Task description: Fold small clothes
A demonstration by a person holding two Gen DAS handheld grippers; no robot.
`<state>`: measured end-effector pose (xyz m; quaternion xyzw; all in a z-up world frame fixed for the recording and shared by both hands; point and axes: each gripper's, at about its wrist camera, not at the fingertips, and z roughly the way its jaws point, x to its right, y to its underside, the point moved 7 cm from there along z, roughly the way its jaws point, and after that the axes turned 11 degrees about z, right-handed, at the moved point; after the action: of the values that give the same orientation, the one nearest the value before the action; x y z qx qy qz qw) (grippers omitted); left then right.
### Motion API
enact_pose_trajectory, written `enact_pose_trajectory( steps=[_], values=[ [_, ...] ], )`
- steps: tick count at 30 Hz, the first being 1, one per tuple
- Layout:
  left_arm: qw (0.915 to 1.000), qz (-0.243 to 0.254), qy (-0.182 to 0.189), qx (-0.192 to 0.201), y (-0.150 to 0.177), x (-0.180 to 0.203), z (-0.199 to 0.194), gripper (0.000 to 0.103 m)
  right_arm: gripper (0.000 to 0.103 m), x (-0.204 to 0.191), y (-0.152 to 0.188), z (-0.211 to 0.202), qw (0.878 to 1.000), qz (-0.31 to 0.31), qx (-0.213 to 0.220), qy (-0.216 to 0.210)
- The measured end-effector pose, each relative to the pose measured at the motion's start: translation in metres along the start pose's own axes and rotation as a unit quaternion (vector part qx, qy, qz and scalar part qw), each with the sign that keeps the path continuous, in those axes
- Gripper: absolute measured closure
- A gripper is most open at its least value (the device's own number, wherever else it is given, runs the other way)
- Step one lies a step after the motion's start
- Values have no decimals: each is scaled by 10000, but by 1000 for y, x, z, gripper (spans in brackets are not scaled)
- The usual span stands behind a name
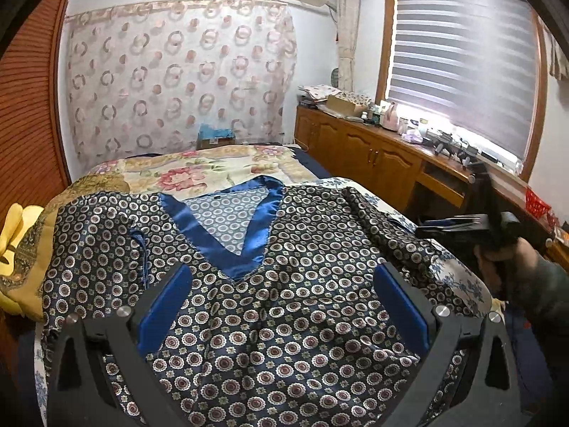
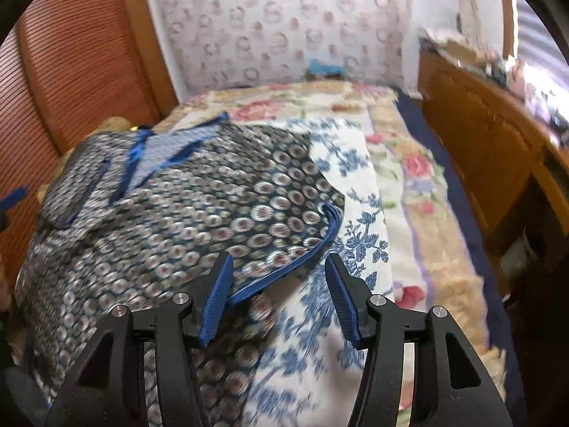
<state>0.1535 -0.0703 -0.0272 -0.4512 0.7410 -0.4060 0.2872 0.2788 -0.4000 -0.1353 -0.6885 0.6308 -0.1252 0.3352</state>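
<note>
The shirt [image 1: 284,302] on the bed [image 1: 220,163] looks soft and slippery. Both grippers' fingers [image 2: 217,295] are spread; grab its blue edge [image 2: 284,274].

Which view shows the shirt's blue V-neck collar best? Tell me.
Left wrist view: the blue V-neck collar lies sharp, centred and whole on the patterned shirt. Right wrist view shows the collar blurred, foreshortened, far off at upper left.

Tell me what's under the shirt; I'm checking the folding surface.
The shirt lies on a blue-flowered white cloth over a floral bedspread. Anything directly beneath is covered.
</note>
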Motion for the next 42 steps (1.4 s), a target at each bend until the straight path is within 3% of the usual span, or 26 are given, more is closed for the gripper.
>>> enact_pose_trajectory(
  steps=[8, 10, 12, 17, 25, 30, 36, 40, 42],
  values=[
    [9999, 112, 18, 61, -1, 6, -6, 0, 64, 14, -6, 37, 9995, 123, -248, 174],
    [10000, 67, 12, 24, 2, 3, -4, 0, 71, 12, -8, 39, 9994, 90, -242, 242],
    [10000, 10, 0, -14, 5, -1, -3, 0, 95, 10, -10, 42, 9993, 68, -298, 219],
    [9999, -107, -39, 9, 10, -8, -4, 0, 102, -6, -17, 38, 9997, 3, -218, -134],
    [9995, -310, -77, -11, 16, -18, -2, 0, 102, -75, -23, 8, 9953, -409, 34, -877],
    [9993, -365, -120, 5, 17, -23, -4, 0, 102, -112, -24, 2, 9918, -889, 122, -915],
    [9988, -457, -188, 14, 19, -33, -7, 0, 101, -120, -28, 6, 9918, -993, 252, -764],
    [9983, -539, -207, 4, 21, -39, -8, 0, 85, -107, -30, 7, 9939, -846, 277, -652],
    [9982, -557, -220, -6, 22, -42, -8, 0, 69, -98, -31, 12, 9955, -772, 220, -511]
  ],
)
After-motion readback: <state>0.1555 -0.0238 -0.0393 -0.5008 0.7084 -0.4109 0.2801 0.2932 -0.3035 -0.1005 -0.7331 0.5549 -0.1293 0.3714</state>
